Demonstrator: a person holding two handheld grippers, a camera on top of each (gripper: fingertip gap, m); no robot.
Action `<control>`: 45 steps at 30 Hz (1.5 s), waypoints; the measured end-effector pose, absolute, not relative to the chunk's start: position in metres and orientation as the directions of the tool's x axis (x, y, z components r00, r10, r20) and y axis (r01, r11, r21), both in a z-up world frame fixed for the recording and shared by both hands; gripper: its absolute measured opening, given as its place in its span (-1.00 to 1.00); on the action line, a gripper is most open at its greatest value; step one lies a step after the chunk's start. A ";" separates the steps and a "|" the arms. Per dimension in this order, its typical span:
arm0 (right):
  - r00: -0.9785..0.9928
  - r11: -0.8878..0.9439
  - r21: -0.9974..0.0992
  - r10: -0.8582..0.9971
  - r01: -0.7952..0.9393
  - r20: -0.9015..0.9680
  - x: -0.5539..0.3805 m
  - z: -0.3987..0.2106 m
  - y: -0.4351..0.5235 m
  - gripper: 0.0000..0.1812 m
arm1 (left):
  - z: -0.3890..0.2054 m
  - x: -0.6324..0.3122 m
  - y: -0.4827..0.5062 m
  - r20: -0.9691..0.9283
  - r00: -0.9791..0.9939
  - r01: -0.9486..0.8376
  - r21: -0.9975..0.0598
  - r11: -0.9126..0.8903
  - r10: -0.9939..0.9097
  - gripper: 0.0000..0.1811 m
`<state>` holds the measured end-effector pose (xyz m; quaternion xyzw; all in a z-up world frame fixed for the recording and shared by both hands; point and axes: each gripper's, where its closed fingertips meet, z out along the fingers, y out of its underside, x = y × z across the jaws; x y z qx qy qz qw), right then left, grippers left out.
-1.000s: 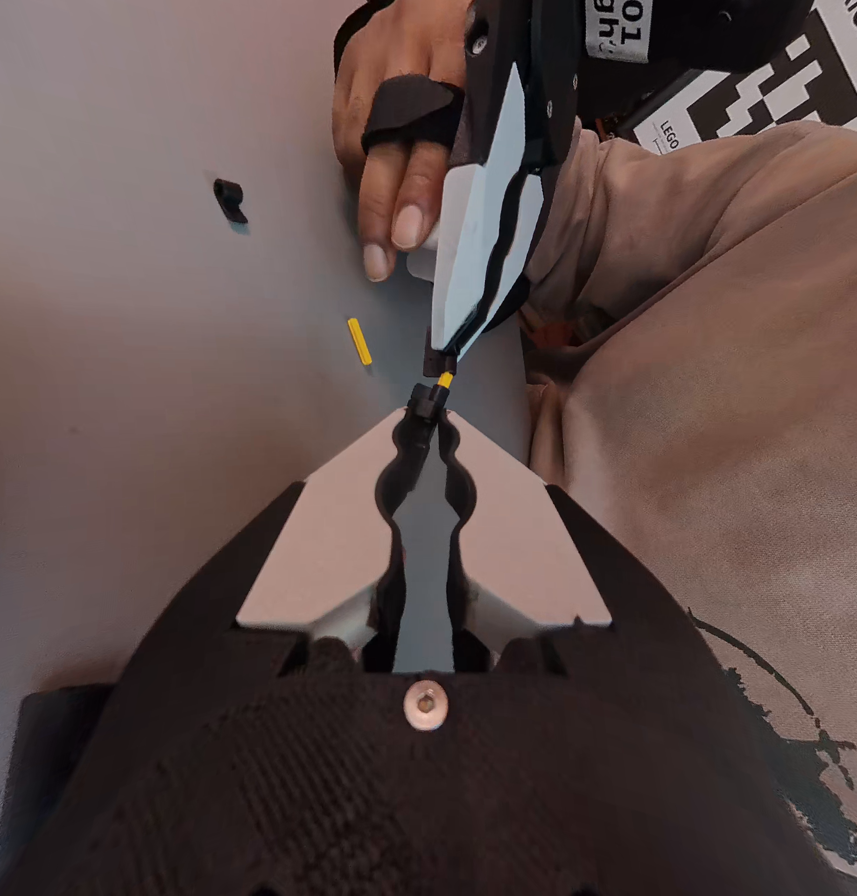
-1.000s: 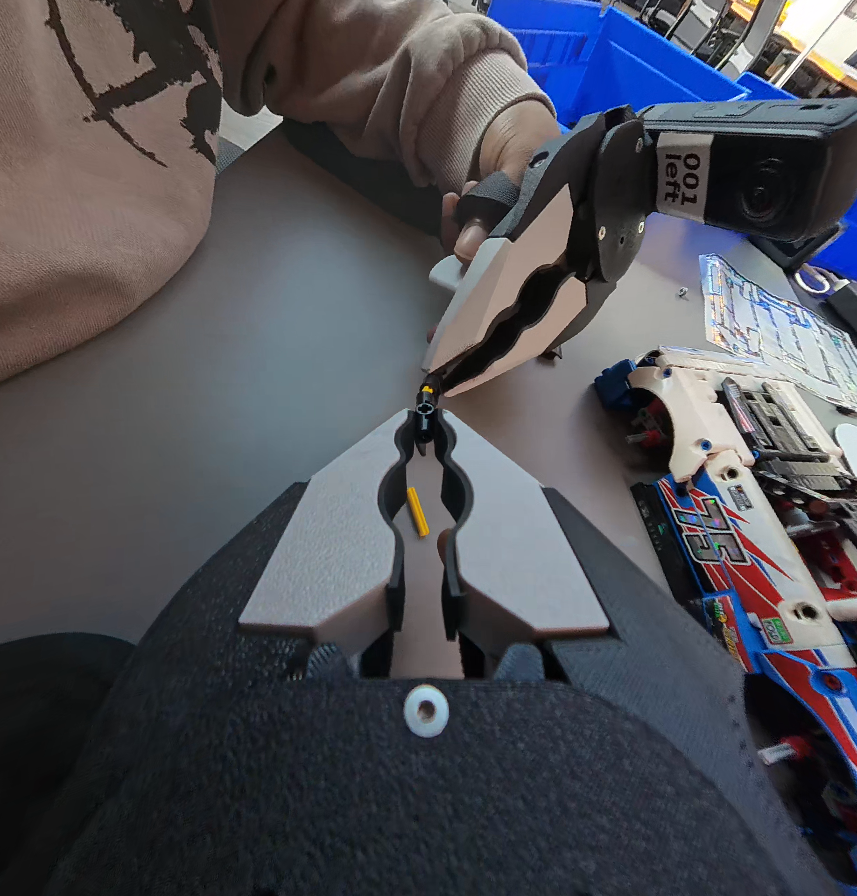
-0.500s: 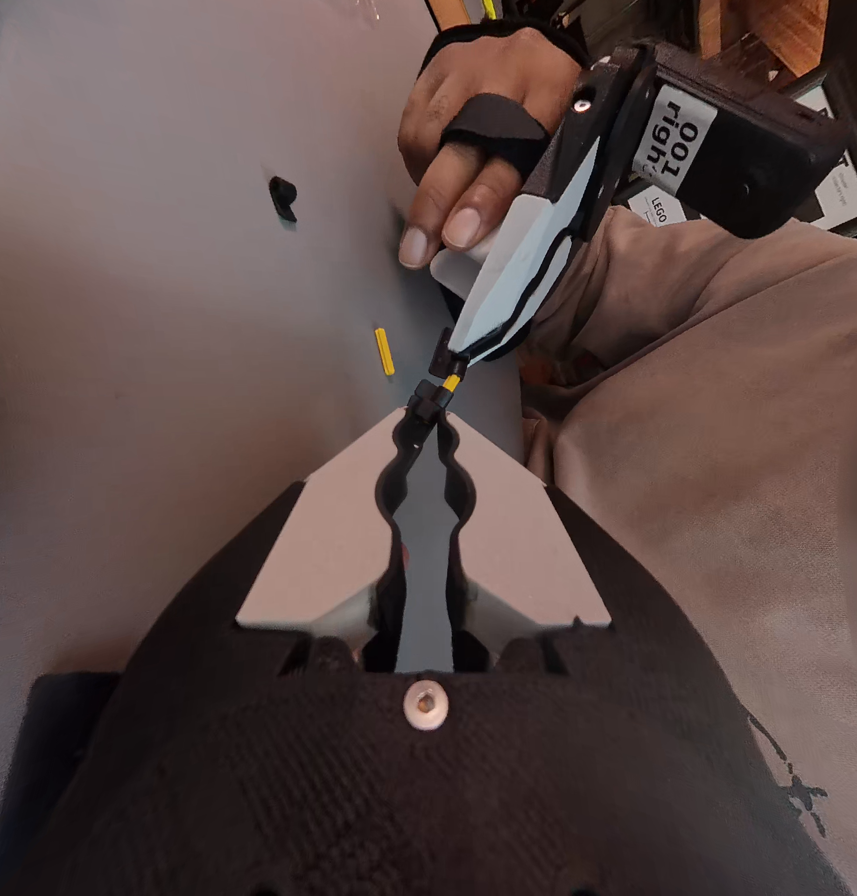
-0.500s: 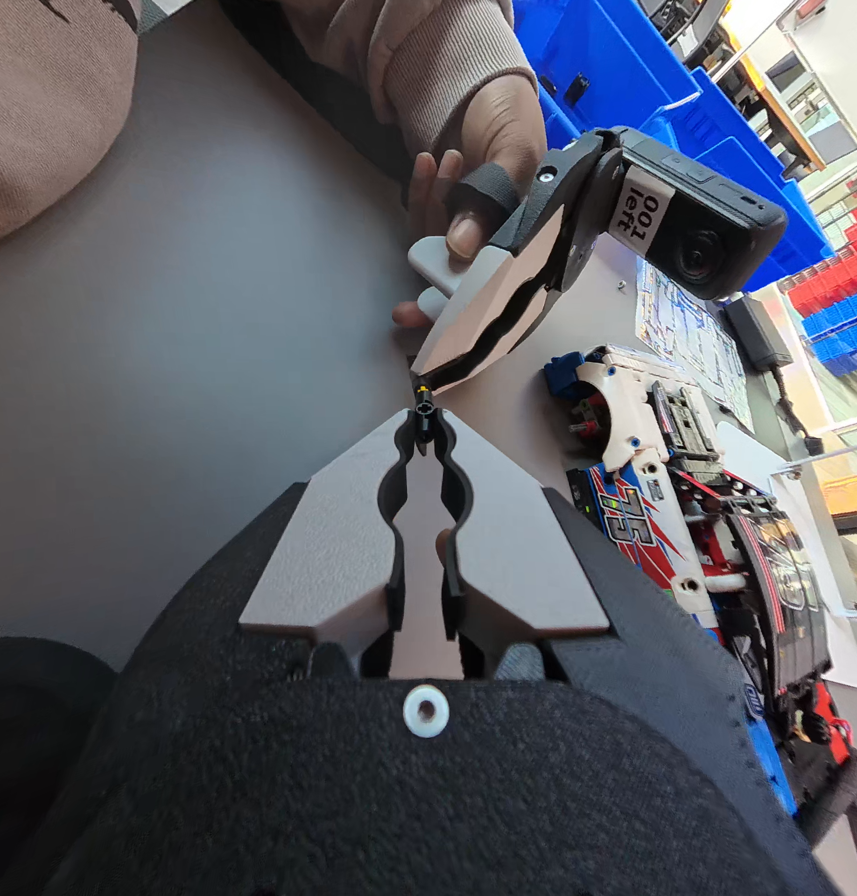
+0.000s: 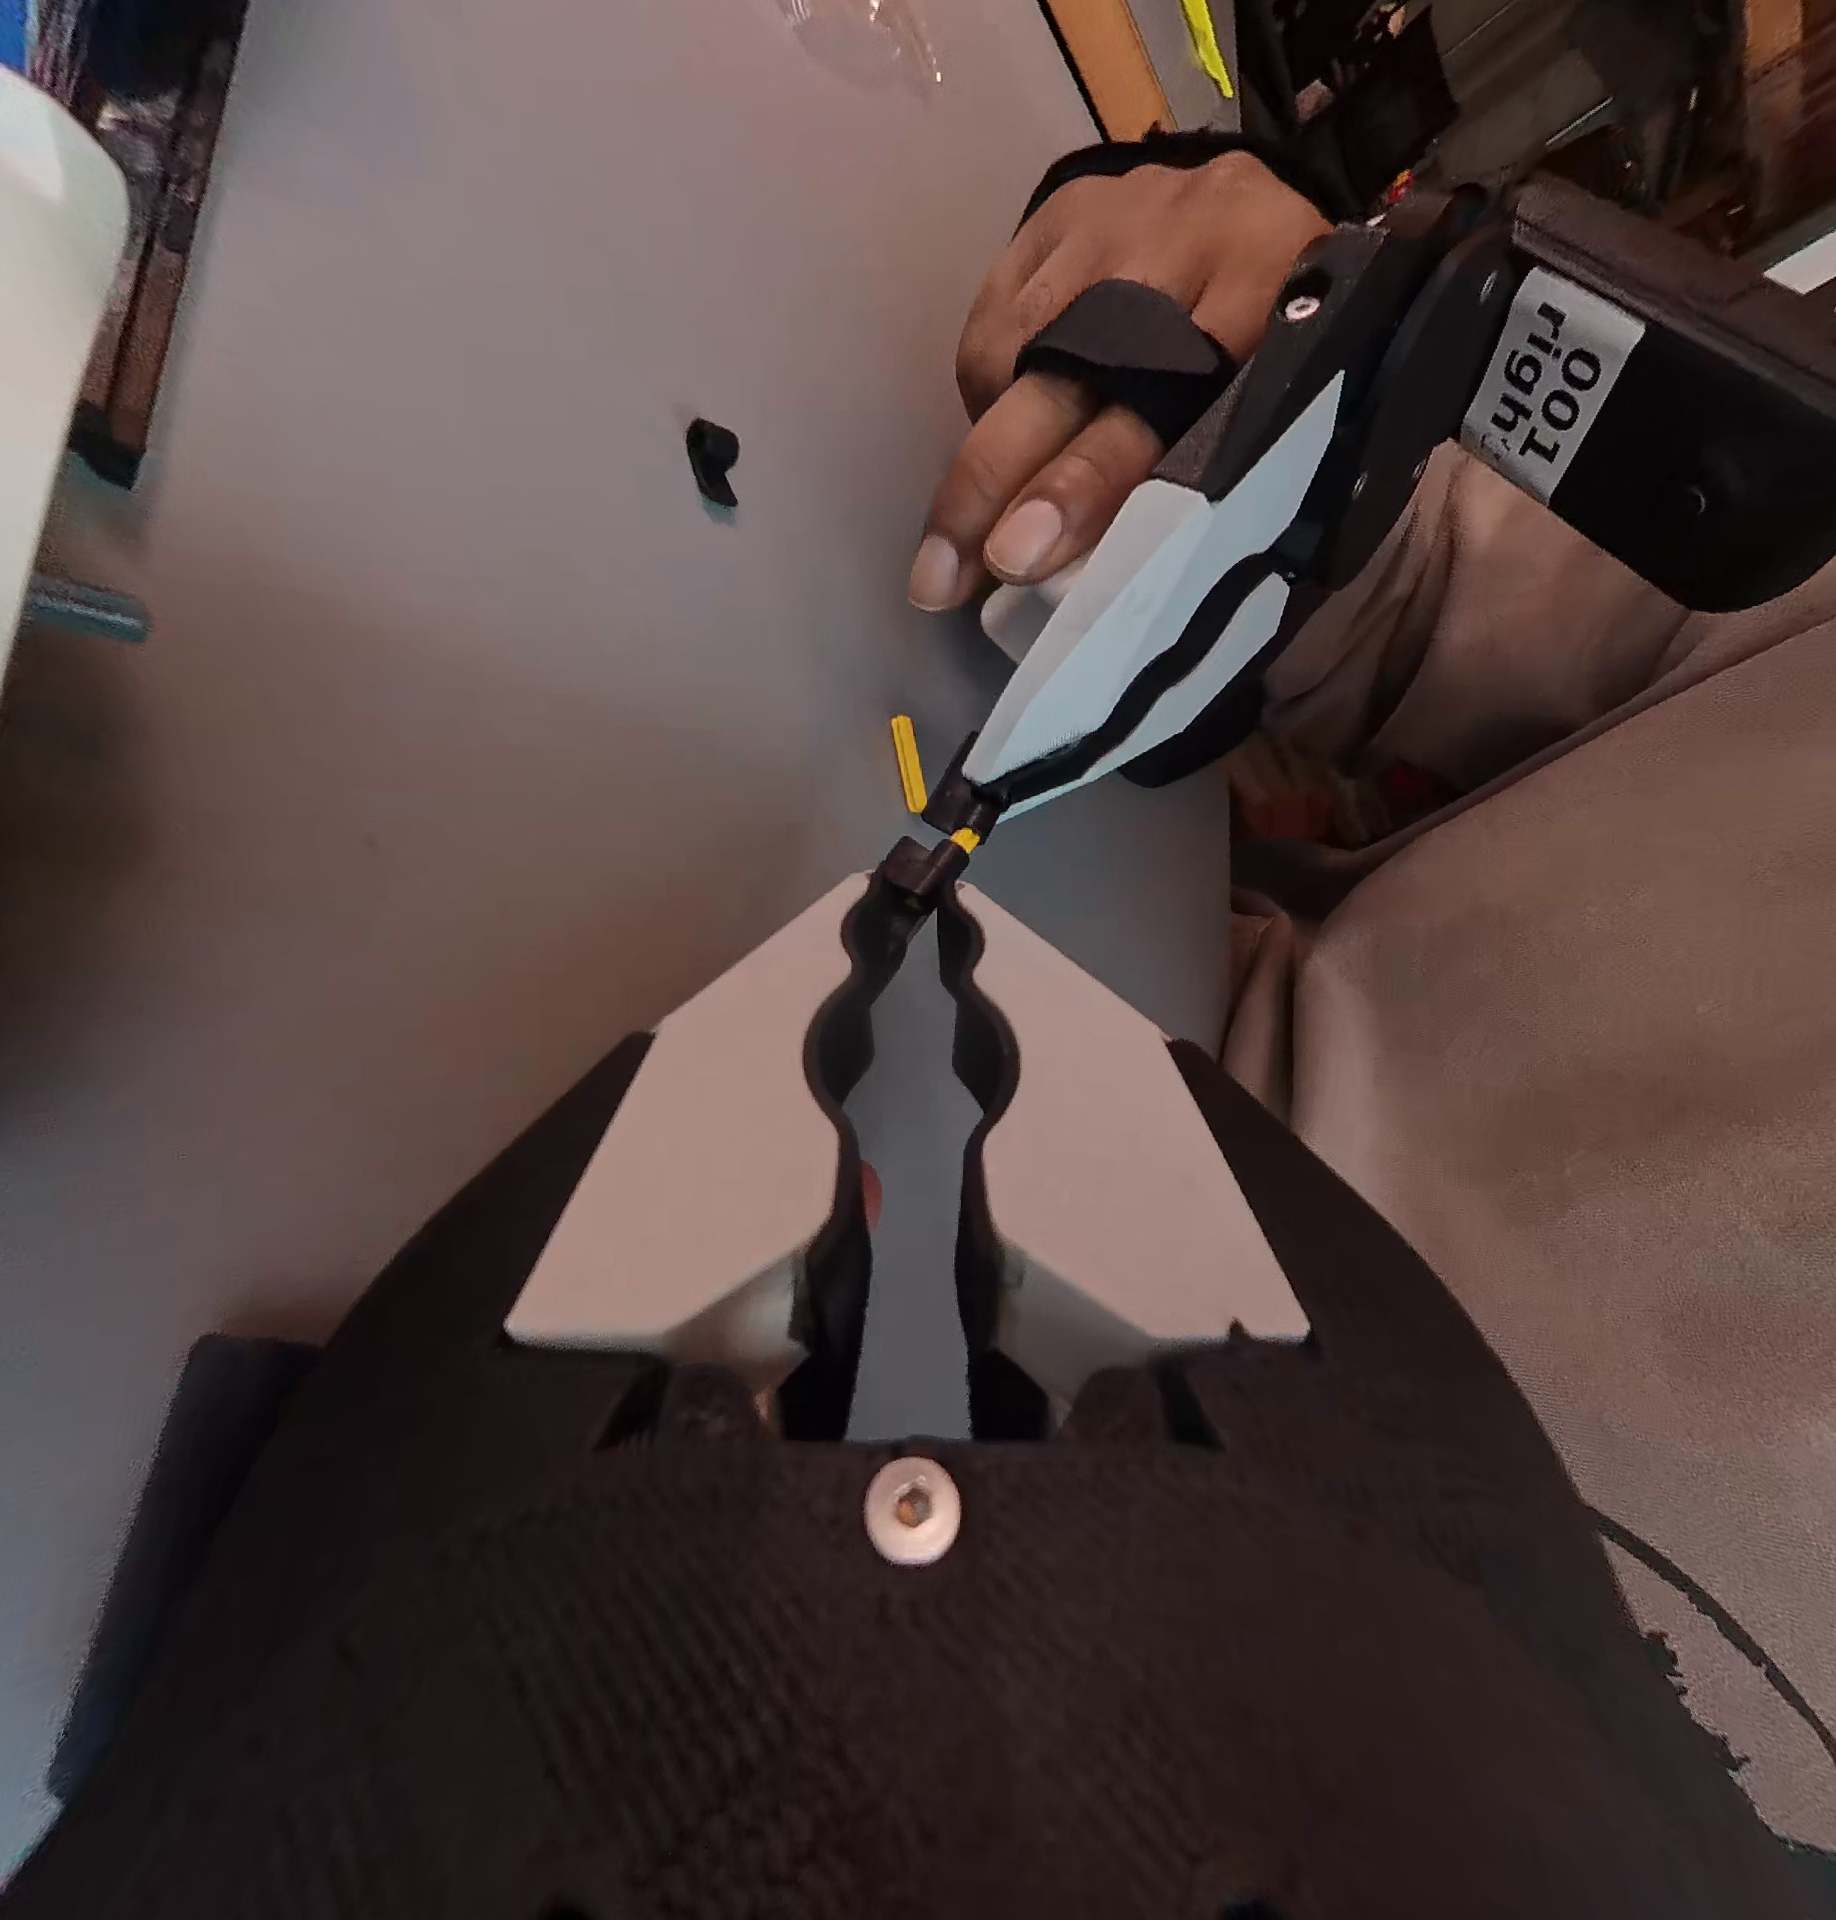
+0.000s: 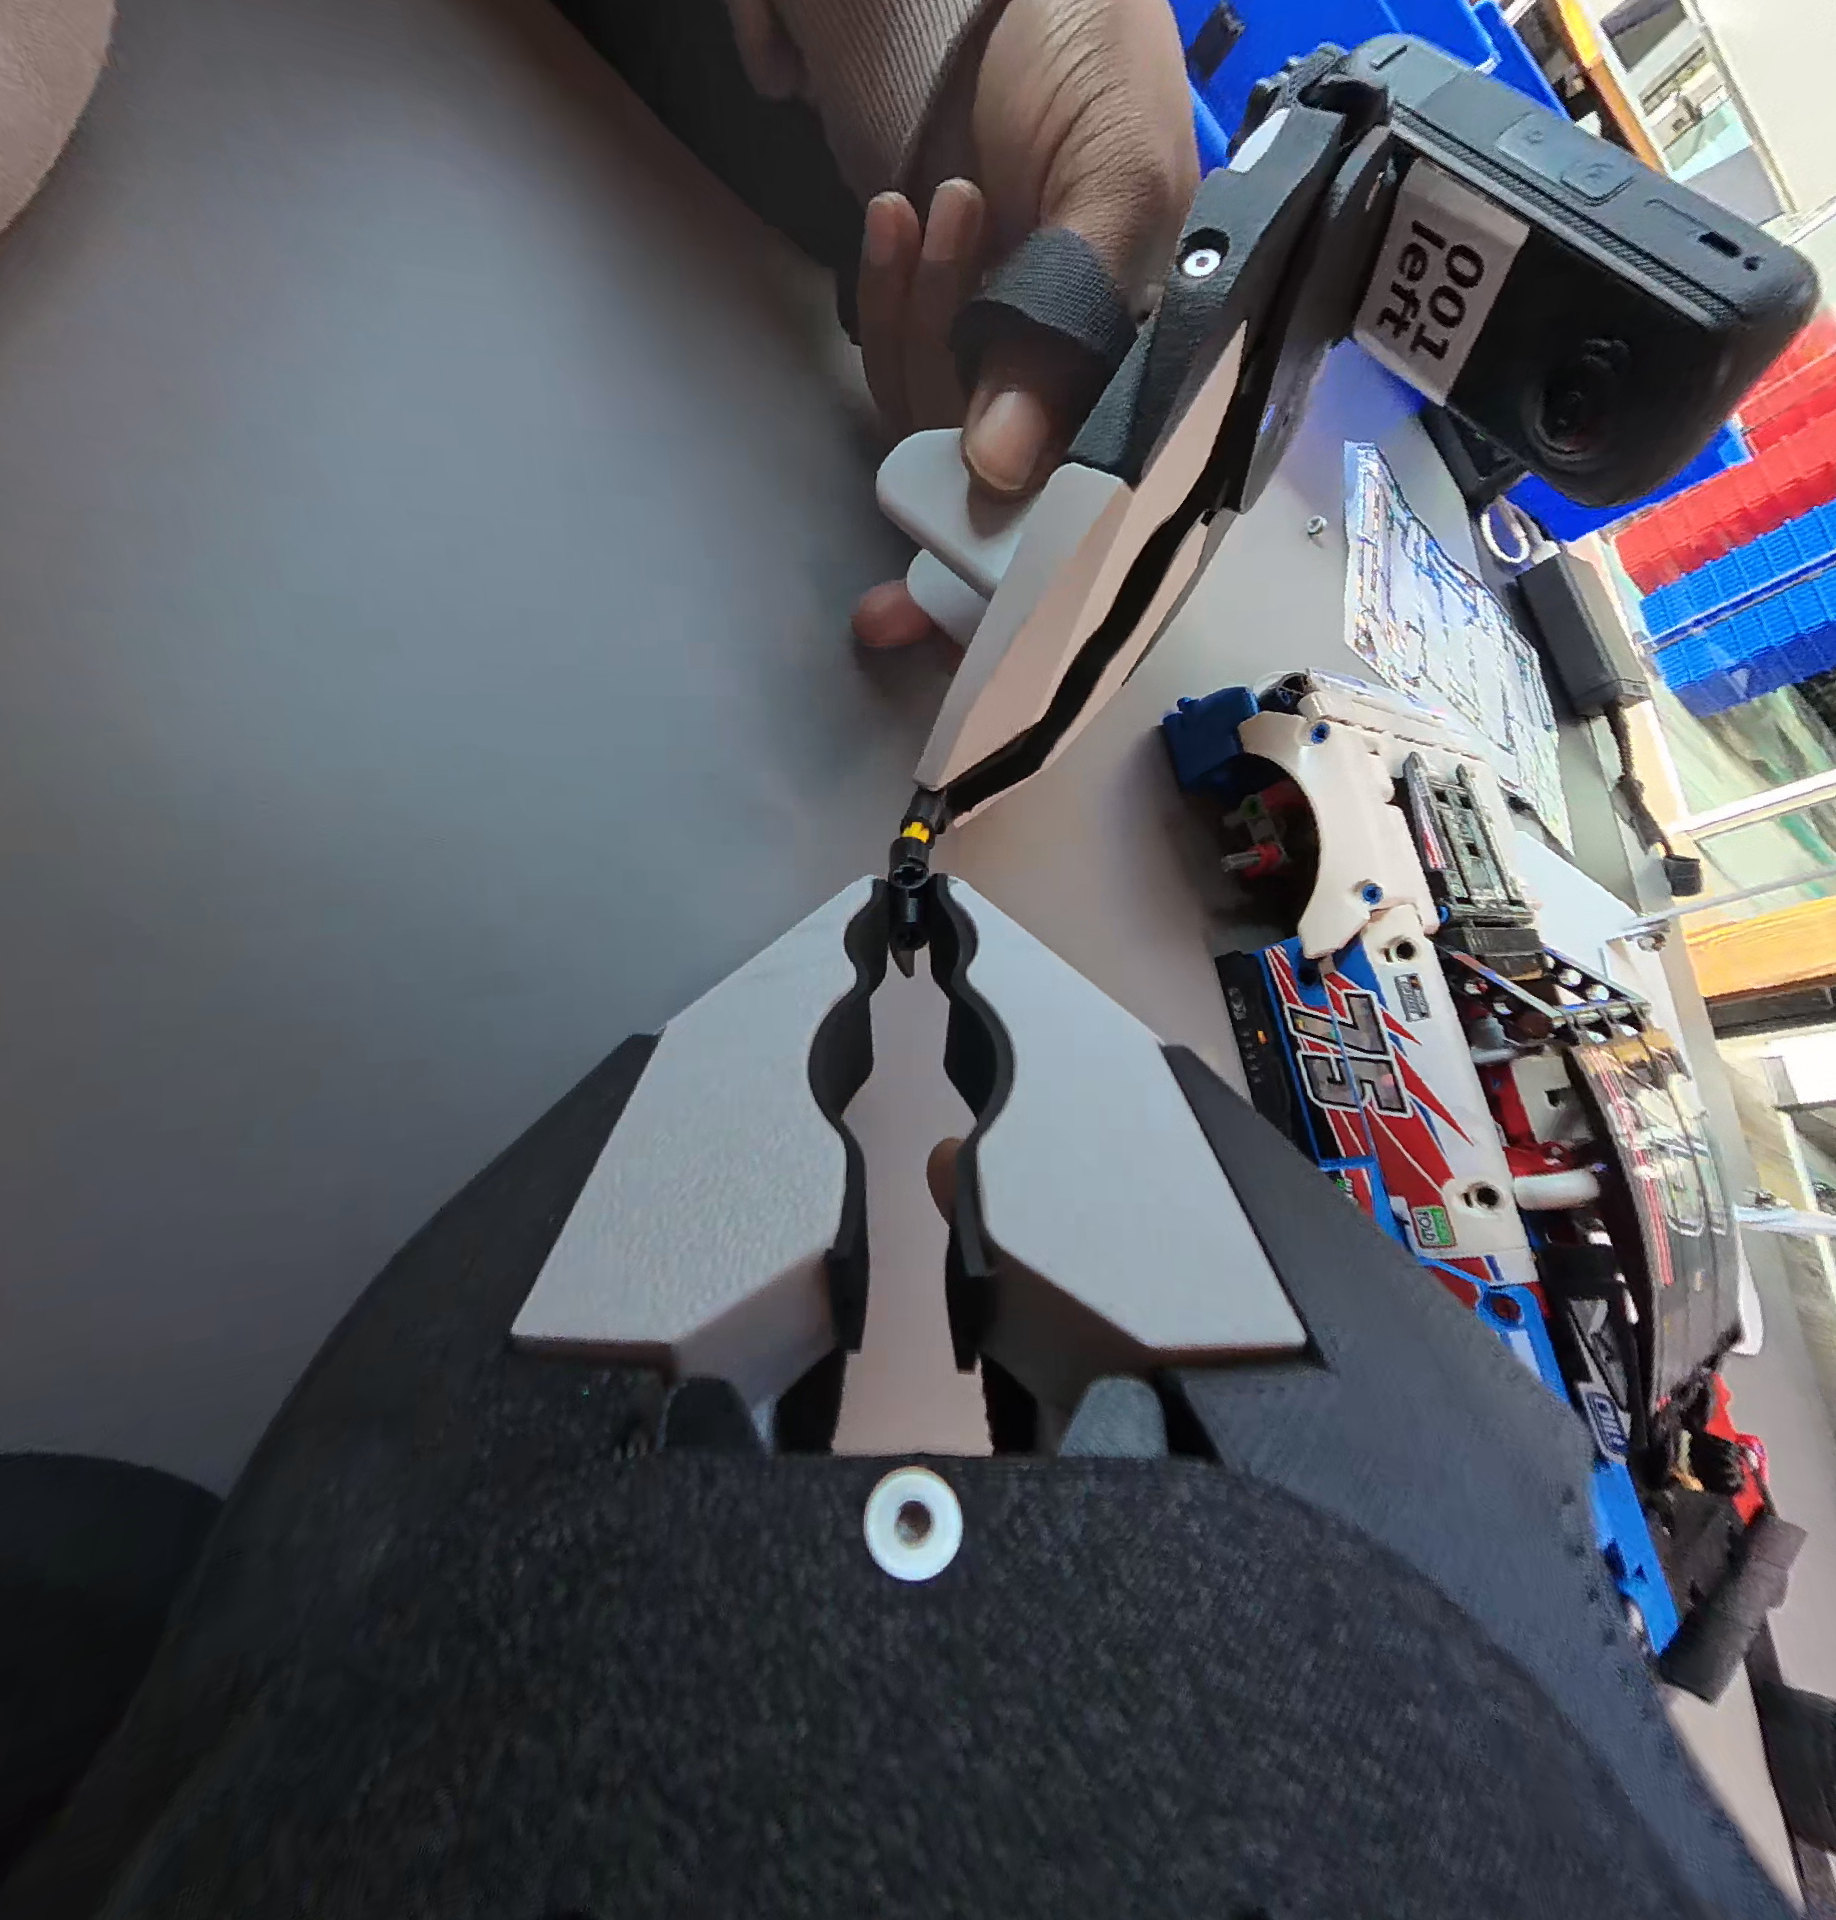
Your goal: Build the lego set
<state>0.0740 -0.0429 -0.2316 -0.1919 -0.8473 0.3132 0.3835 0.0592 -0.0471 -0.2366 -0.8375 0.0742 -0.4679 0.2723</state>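
Daylight enters from the windows (image 6: 1818,1122) at the right-wrist view's far edge, overexposing them. The counter (image 5: 478,727) is evenly lit with soft shadows. Both views show strong wide-angle bending and edge blur.

Left tool (image 5: 909,883) and right tool (image 6: 909,904) clamped, tip-to-tip.

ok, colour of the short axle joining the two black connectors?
Yellow axle, bridging the two black connectors; clearest in the left wrist view.

**Open table on one side, car model crowding the other**

Bare grey table (image 6: 374,623) is lying open. The lego car (image 6: 1413,1039) is blocking one side; a loose yellow pin (image 5: 906,761) and black piece (image 5: 712,459) are sitting nearby.
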 end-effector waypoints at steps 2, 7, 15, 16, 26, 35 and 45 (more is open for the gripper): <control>-0.614 0.738 -0.668 0.569 0.089 0.547 0.073 -0.231 -0.042 -0.95 | -0.236 0.058 -0.047 0.748 0.548 0.139 -0.522 -0.842 -0.373 -0.93; -0.559 0.740 -0.665 0.595 0.101 0.578 0.066 -0.226 -0.035 -0.95 | -0.235 0.055 -0.043 0.770 0.535 0.184 -0.508 -0.842 -0.347 -0.93; -0.577 0.741 -0.664 0.587 0.100 0.568 0.067 -0.230 -0.038 -0.94 | -0.237 0.056 -0.044 0.754 0.553 0.170 -0.519 -0.838 -0.355 -0.93; -0.578 0.742 -0.663 0.584 0.097 0.570 0.067 -0.230 -0.039 -0.94 | -0.237 0.056 -0.044 0.752 0.555 0.168 -0.521 -0.837 -0.356 -0.93; -0.576 0.745 -0.660 0.581 0.093 0.575 0.065 -0.230 -0.041 -0.95 | -0.237 0.056 -0.045 0.740 0.566 0.155 -0.527 -0.836 -0.362 -0.92; -0.574 0.747 -0.657 0.585 0.104 0.574 0.064 -0.231 -0.042 -0.95 | -0.238 0.056 -0.045 0.730 0.578 0.146 -0.532 -0.834 -0.365 -0.92; -0.580 0.412 -0.895 0.776 0.171 0.246 0.063 -0.203 -0.028 -0.95 | -0.212 0.052 -0.042 0.347 0.694 -0.111 -0.815 -0.569 -0.631 -0.74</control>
